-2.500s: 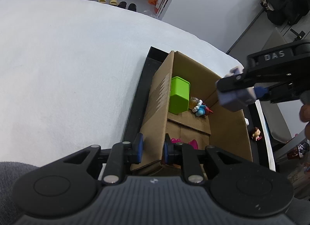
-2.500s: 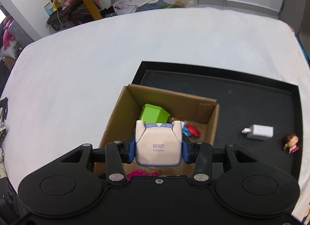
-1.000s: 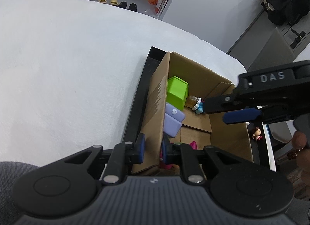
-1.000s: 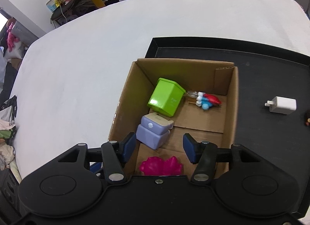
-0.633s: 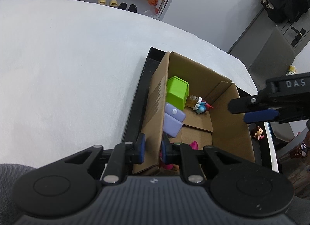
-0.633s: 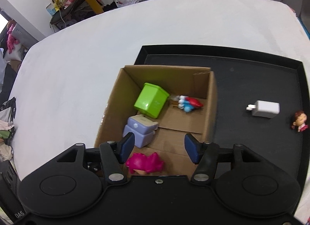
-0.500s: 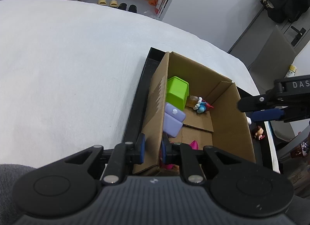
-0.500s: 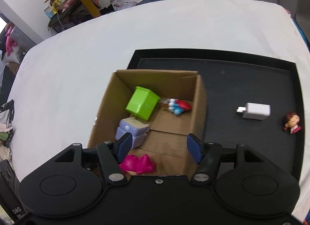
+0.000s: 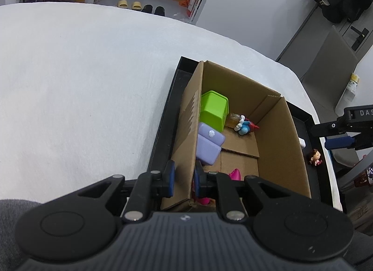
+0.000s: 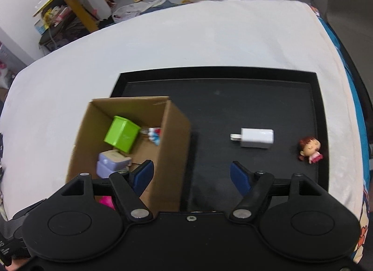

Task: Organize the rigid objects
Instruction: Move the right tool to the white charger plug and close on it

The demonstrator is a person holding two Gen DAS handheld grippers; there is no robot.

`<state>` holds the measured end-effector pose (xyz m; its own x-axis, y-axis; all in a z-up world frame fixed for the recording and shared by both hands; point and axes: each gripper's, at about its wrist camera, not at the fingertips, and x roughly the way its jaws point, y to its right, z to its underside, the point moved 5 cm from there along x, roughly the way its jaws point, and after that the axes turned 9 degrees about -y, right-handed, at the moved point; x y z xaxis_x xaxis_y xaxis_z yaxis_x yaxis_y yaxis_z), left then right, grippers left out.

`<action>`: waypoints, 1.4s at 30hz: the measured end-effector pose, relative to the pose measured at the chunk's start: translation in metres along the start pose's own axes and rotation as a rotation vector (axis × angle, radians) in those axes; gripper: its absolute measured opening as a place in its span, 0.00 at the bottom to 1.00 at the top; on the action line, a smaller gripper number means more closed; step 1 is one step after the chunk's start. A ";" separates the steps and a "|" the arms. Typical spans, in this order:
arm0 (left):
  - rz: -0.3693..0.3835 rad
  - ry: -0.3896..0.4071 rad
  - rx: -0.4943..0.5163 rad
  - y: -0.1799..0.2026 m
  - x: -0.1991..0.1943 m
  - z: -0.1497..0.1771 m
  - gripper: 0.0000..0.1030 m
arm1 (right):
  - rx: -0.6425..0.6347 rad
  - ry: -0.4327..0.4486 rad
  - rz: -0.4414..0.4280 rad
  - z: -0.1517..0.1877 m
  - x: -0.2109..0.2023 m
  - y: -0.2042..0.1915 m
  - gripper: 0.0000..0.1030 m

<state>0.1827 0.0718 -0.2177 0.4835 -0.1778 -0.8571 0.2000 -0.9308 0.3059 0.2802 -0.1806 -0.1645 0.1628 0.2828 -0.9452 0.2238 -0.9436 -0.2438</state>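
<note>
While our left gripper (image 9: 183, 179) pinches the cardboard box (image 9: 186, 131) wall, our right gripper (image 10: 191, 174) (wide open, empty) next needs the white charger (image 10: 256, 138).

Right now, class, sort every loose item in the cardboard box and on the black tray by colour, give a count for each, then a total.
Green: 1, the green cube box
Lilac: 1, the lilac toy case
Pink: 1, the pink toy
Blue, white and red: 1, the small figurine
White: 1, the white charger
Brown-haired, pink dress: 1, the doll figurine
Total: 6
</note>
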 end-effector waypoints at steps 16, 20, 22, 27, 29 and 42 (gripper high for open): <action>-0.012 -0.004 0.003 0.000 0.001 0.000 0.15 | 0.075 0.008 0.105 -0.017 0.031 0.045 0.94; -0.014 -0.006 0.003 0.001 0.002 0.001 0.15 | 0.096 -0.004 0.122 -0.020 0.045 0.053 0.94; -0.016 -0.008 0.004 0.001 0.002 0.001 0.15 | 0.106 -0.008 0.130 -0.021 0.051 0.056 0.94; -0.017 -0.009 0.005 0.001 0.003 0.001 0.15 | 0.119 -0.016 0.141 -0.024 0.065 0.060 0.94; -0.017 -0.008 0.005 0.001 0.003 0.001 0.15 | 0.121 -0.019 0.146 -0.026 0.069 0.061 0.94; -0.011 -0.008 0.000 0.001 0.003 0.001 0.15 | 0.110 -0.035 0.187 -0.035 0.092 0.056 0.81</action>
<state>0.1841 0.0699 -0.2205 0.4741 -0.1699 -0.8639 0.2051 -0.9329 0.2960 0.3412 -0.2010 -0.2579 0.1582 0.0965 -0.9827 0.0864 -0.9927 -0.0836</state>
